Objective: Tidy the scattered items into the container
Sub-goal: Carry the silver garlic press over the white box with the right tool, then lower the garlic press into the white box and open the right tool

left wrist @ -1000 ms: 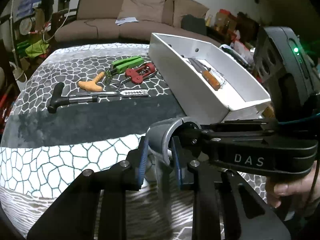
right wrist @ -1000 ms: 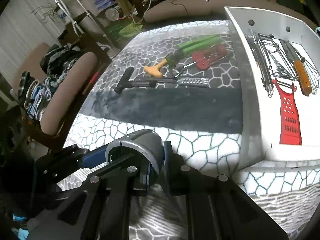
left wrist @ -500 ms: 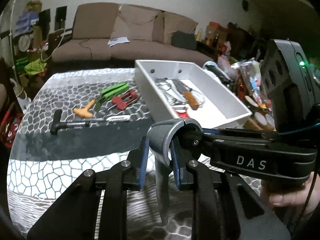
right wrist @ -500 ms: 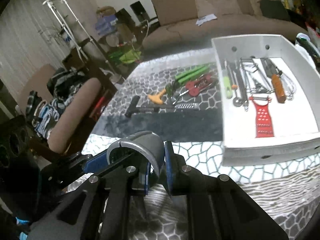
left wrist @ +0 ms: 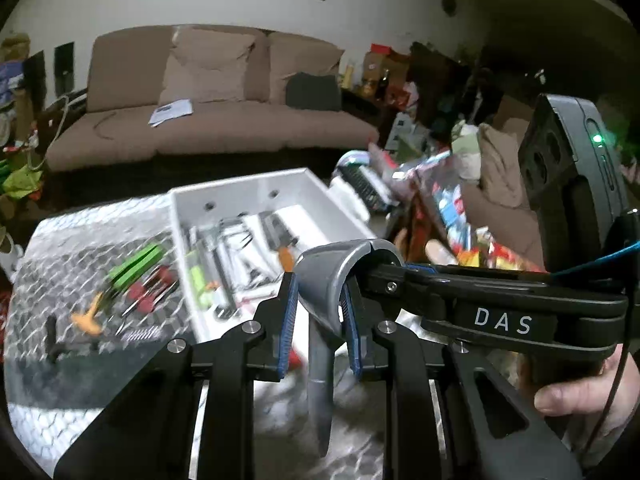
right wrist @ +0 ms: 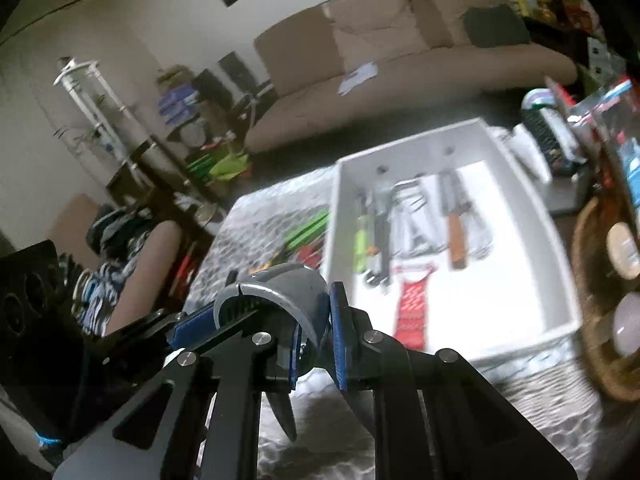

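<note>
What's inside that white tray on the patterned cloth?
The white tray holds a red grater, a brown-handled knife, a green-handled tool and blurred metal utensils. Its near left corner is hidden behind the grey tool and gripper.

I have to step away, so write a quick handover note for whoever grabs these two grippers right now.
Left gripper and right gripper: both shut on one grey tool, held together in the air.
White bin: already holds the red grater, a wooden-handled utensil and other metal utensils.
Left: drop the grey tool in the bin, then collect the green tool, red tool, orange-handled tool and black-handled tool on the table.
</note>
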{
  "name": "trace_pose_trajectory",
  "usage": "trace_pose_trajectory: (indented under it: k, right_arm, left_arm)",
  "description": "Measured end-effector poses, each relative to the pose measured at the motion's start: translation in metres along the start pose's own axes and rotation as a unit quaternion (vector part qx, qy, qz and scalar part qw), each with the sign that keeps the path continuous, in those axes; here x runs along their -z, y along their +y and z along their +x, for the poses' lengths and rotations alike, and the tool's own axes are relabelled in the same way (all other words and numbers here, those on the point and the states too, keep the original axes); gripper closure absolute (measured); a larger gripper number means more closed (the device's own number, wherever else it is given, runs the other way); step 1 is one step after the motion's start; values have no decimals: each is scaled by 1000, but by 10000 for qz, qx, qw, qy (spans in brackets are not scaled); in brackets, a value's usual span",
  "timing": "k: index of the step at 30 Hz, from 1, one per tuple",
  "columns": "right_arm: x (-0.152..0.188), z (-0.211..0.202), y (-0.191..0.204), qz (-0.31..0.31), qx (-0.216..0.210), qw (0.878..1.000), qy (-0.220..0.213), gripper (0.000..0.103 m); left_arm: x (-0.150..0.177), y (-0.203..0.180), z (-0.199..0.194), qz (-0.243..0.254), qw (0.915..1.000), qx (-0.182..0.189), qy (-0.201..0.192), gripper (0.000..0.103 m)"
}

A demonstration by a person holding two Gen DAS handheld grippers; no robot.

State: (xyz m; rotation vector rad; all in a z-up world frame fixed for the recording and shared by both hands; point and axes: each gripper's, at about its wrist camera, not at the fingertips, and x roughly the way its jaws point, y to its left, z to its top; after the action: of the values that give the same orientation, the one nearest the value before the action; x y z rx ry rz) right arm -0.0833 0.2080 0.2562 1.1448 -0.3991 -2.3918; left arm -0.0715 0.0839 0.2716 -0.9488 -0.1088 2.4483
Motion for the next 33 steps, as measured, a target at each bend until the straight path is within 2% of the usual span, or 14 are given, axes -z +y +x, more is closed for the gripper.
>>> trace_pose_trajectory:
  k: [6, 12, 17, 22, 26, 33]
  right_arm:
    - [-55, 10, -52, 211, 306, 9991, 183, 91]
    - [-100, 54, -112, 553, 413, 9968, 398, 89]
    - [-131, 100, -151, 585, 588, 9947, 600, 89]
    - [-150, 143, -183, 525, 759, 9927, 778, 89]
    - [-159, 175, -197, 444, 854, 9902, 1015, 89]
    - [-165, 215, -202, 623, 722, 9881, 1211, 89]
  left_arm:
    - [-42, -1, 65, -443, 9982, 412, -18, 83]
    - [-72, 16, 149, -815, 9948, 582, 178, 82]
    - [-86, 37, 220, -1120, 9911, 612, 389, 82]
    - [-85, 62, 284, -1571, 9836, 692, 558, 82]
    - [-84, 80, 318, -1816, 9778, 724, 759, 82]
    - [-86, 110, 340, -1771, 9784, 455, 967, 80]
